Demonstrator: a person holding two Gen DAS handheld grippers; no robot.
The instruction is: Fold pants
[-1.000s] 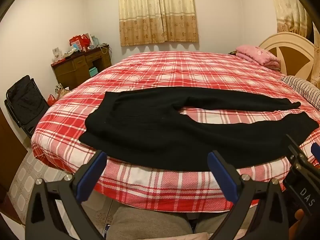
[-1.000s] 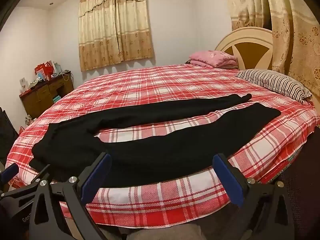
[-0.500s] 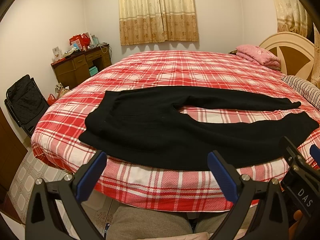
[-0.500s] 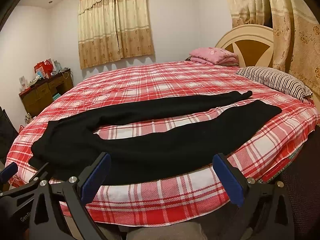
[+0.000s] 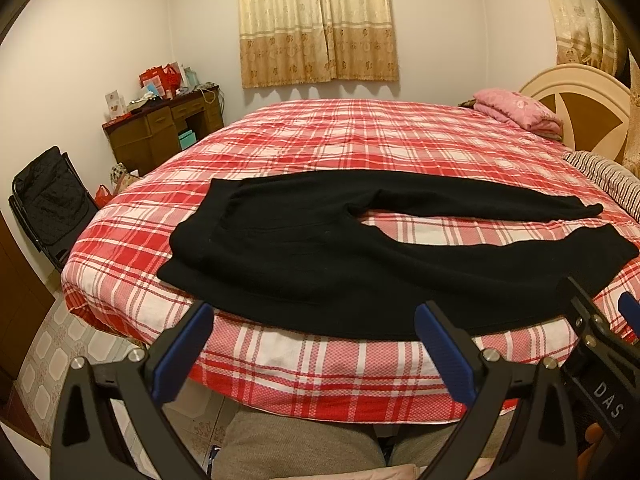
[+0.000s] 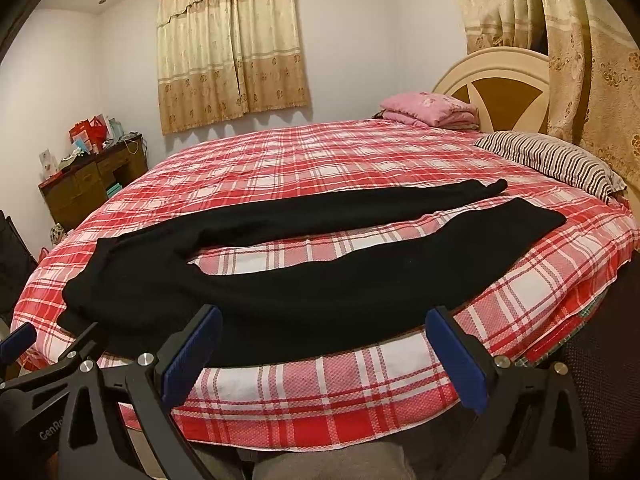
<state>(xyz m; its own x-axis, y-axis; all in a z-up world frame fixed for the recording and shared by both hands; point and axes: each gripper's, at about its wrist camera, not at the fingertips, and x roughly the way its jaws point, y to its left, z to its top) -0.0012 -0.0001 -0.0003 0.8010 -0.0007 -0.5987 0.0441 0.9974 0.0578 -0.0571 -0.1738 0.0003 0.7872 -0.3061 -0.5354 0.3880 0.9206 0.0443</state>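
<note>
Black pants point(image 5: 320, 264) lie flat on the red plaid bed point(image 5: 360, 148), waist to the left, both legs stretched to the right with a gap between them. They also show in the right wrist view point(image 6: 304, 280). My left gripper point(image 5: 316, 344) is open and empty, held just off the bed's near edge below the pants' waist and hip. My right gripper point(image 6: 324, 356) is open and empty, off the near edge below the near leg. The right gripper shows at the left wrist view's right edge point(image 5: 600, 344).
A striped pillow point(image 6: 552, 164), folded pink blankets point(image 6: 432, 108) and a headboard point(image 6: 500, 80) are at the bed's right end. A wooden desk point(image 5: 164, 128) and a black folding chair point(image 5: 48, 196) stand left of the bed. Tiled floor lies below left.
Both grippers have drifted slightly; the right wrist view has risen a little and edged nearer the bed. The pants have not moved. Both grippers stay open.
</note>
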